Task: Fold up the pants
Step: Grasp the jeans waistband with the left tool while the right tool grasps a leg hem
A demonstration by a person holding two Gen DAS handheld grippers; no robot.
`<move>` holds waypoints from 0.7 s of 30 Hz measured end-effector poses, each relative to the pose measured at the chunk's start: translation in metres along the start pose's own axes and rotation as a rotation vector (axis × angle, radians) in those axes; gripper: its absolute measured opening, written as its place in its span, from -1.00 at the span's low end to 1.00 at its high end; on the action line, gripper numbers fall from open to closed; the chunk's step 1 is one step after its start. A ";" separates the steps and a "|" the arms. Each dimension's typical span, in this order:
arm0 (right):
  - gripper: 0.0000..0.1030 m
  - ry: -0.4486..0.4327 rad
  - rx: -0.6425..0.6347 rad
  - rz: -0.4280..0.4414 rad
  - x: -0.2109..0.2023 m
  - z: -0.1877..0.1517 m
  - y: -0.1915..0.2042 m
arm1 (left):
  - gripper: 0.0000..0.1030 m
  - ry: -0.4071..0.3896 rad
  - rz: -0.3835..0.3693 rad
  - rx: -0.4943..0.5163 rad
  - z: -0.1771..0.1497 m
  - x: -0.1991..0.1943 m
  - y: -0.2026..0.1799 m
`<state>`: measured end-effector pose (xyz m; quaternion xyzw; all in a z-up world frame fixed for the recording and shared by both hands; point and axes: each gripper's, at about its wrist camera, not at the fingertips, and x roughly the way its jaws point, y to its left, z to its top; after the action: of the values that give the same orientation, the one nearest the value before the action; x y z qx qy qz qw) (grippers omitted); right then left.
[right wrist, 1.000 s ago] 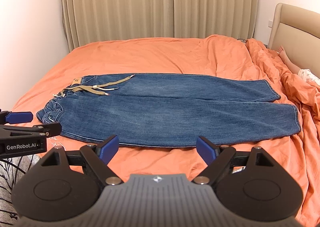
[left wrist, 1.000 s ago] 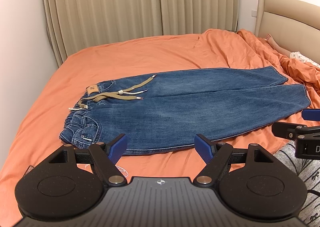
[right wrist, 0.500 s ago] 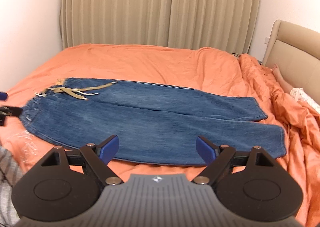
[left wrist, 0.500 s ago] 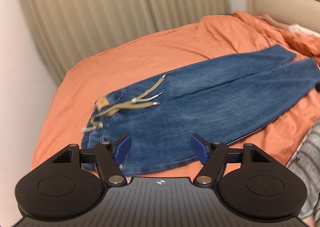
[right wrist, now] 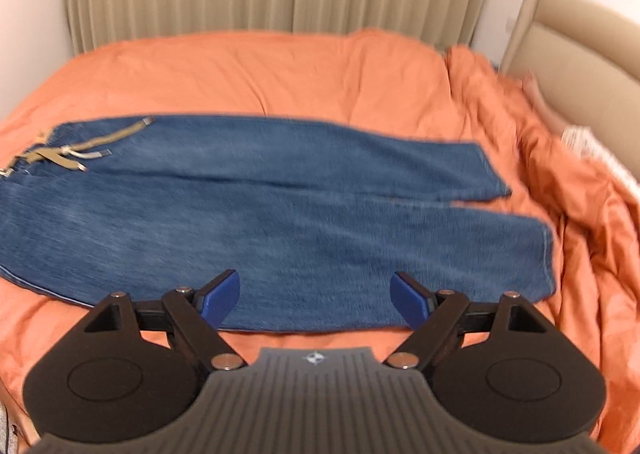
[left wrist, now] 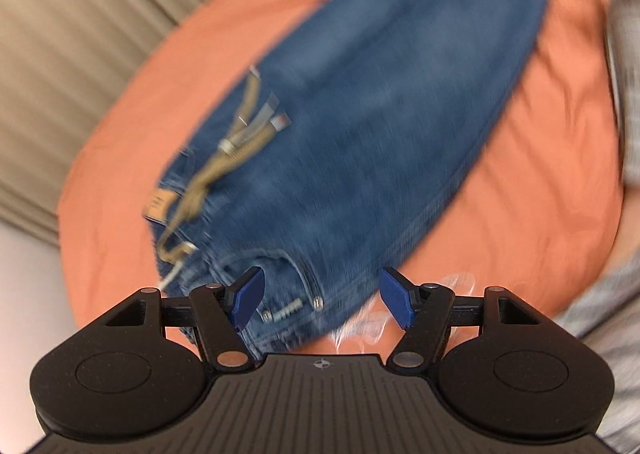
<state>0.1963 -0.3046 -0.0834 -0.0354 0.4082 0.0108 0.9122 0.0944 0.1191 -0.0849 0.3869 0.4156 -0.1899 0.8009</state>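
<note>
**Fingers spread above the jeans, no fold begun**

Fingers (left wrist: 249, 296) of the left gripper (left wrist: 322, 300) are held apart with nothing pinched; their jaws have just been closing a little, and only the waist corner of the pants (left wrist: 360, 126) is seen beyond and between them, not pressed. The right gripper (right wrist: 316, 300) is likewise spread and empty, its jaws having just narrowed slightly, and is poised over the near edge of the lower leg.

The bed (right wrist: 280, 70), covered in orange bedding, carries the pants (right wrist: 260, 222), which are laid flat and full length, waist at the left, hems toward the headboard (right wrist: 576, 38), one leg beside the other.

A lengthwise fold, near leg over far leg, is judged to be the step in hand. It would be done well if the waist corner and the near leg edge were each pinched through both layers of denim without catching the bedding, then lifted together and kept taut so the seams line up. The tan drawstring (left wrist: 224, 170) should be kept from bunching inside the fold.

A tan patch (left wrist: 159, 206) is sewn at the waistband and a small tag (left wrist: 289, 309) by the pocket; lettering on both is too blurred to be read.
</note>
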 end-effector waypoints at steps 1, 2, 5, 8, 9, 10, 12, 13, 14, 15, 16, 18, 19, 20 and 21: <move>0.30 0.027 0.006 0.001 0.008 0.003 -0.004 | 0.51 0.024 -0.007 0.032 -0.003 0.011 -0.004; 0.22 0.053 0.011 0.003 0.016 0.006 -0.008 | 0.51 0.056 -0.003 0.062 -0.005 0.023 -0.006; 0.17 0.111 0.032 0.001 0.036 0.013 -0.018 | 0.51 0.116 0.020 0.134 -0.009 0.050 -0.019; 0.00 0.151 0.025 0.014 0.049 0.016 -0.023 | 0.50 0.142 0.046 0.173 -0.011 0.065 -0.027; -0.04 0.165 0.004 0.018 0.052 0.017 -0.025 | 0.45 0.145 0.053 0.176 -0.011 0.067 -0.028; -0.10 0.177 -0.021 0.021 0.053 0.018 -0.028 | 0.30 0.145 0.058 0.172 -0.010 0.067 -0.028; -0.17 0.196 -0.073 0.012 0.054 0.020 -0.037 | -0.16 0.151 0.082 0.136 -0.007 0.066 -0.027; -0.25 0.204 -0.095 0.004 0.053 0.020 -0.043 | -0.34 0.150 0.090 0.105 -0.005 0.064 -0.025; -0.28 0.209 -0.115 -0.004 0.052 0.021 -0.051 | -0.39 0.140 0.100 0.070 -0.004 0.062 -0.024; -0.28 0.217 -0.137 -0.010 0.051 0.022 -0.060 | -0.45 0.128 0.117 0.043 -0.003 0.058 -0.022; -0.28 0.228 -0.164 -0.021 0.049 0.022 -0.069 | -0.51 0.113 0.141 0.027 -0.002 0.054 -0.022; -0.28 0.239 -0.246 -0.066 0.046 0.019 -0.084 | -0.53 0.074 0.191 -0.031 0.001 0.044 -0.019; -0.28 0.244 -0.294 -0.096 0.046 0.016 -0.092 | -0.55 0.060 0.207 -0.069 0.003 0.037 -0.015; -0.27 0.252 -0.347 -0.126 0.047 0.011 -0.101 | -0.56 0.045 0.222 -0.113 0.005 0.031 -0.012; -0.26 0.261 -0.399 -0.161 0.049 0.005 -0.109 | -0.58 0.031 0.236 -0.153 0.008 0.026 -0.008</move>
<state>0.2380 -0.4133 -0.1109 -0.2483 0.5083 0.0139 0.8245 0.1078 0.1083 -0.1069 0.3739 0.3928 -0.0560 0.8383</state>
